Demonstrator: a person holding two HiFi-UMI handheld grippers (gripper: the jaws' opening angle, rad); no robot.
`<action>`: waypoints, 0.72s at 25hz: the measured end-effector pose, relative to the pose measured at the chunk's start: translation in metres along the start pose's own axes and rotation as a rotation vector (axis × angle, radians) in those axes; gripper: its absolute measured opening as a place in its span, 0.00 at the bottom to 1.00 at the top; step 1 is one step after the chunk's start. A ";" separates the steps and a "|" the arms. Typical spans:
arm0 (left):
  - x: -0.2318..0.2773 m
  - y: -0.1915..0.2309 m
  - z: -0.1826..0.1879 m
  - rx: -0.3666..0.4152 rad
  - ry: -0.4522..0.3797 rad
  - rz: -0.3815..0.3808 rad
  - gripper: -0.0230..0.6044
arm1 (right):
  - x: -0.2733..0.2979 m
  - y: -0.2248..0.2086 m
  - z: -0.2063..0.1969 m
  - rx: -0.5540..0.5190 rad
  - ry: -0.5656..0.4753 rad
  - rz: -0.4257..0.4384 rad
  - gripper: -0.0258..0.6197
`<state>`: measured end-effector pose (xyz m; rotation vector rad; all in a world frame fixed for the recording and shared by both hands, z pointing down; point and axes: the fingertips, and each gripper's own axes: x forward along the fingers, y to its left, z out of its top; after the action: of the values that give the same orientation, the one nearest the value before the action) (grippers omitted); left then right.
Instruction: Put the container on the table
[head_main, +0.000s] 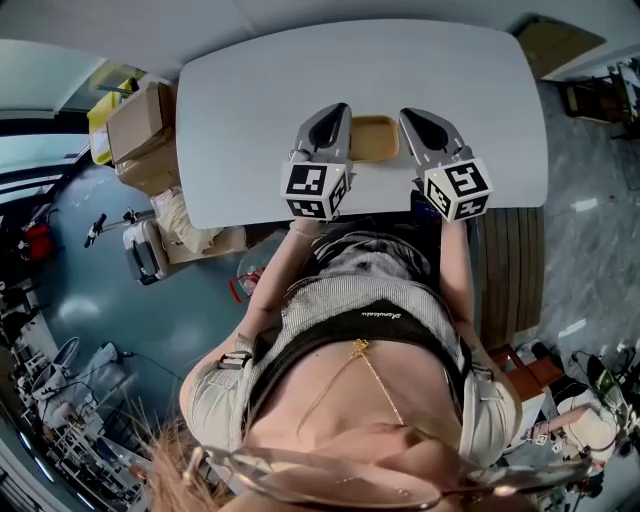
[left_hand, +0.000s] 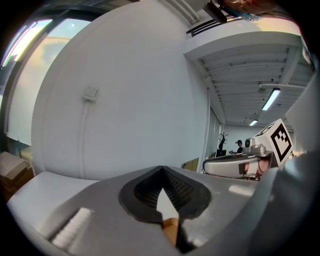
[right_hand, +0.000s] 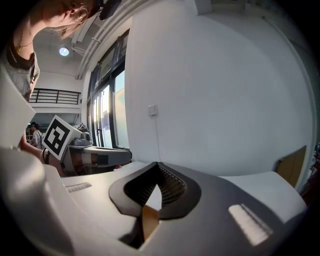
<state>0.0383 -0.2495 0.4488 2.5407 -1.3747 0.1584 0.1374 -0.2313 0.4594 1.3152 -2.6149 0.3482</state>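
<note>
Jaws of L gripper (head_main: 335, 128) and R gripper (head_main: 428, 130) each clenched on a thin tan edge, opp. sides of tan container (head_main: 374, 138), which lies btwn them over near-centre of white desk (head_main: 250, 100), contact w/ desk top not discernible; cardboard boxes (head_main: 140, 130) beside desk.

We see a pale grey table (head_main: 400, 70) with rounded corners and a smooth, plain top. A shallow tan container (head_main: 373, 138), open side up, is close to the middle of the table's near edge. We cannot tell whether it rests on the top or hangs just above it.
</note>
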 end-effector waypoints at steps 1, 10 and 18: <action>-0.001 -0.001 0.003 -0.001 -0.006 -0.006 0.04 | -0.002 0.000 0.005 -0.003 -0.011 -0.007 0.08; -0.006 -0.021 0.035 0.040 -0.057 -0.042 0.04 | -0.018 -0.001 0.038 -0.033 -0.081 -0.034 0.08; -0.016 -0.035 0.056 0.052 -0.116 -0.060 0.04 | -0.022 0.012 0.046 -0.096 -0.089 -0.002 0.08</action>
<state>0.0573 -0.2332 0.3859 2.6688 -1.3491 0.0366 0.1376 -0.2216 0.4086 1.3316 -2.6654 0.1652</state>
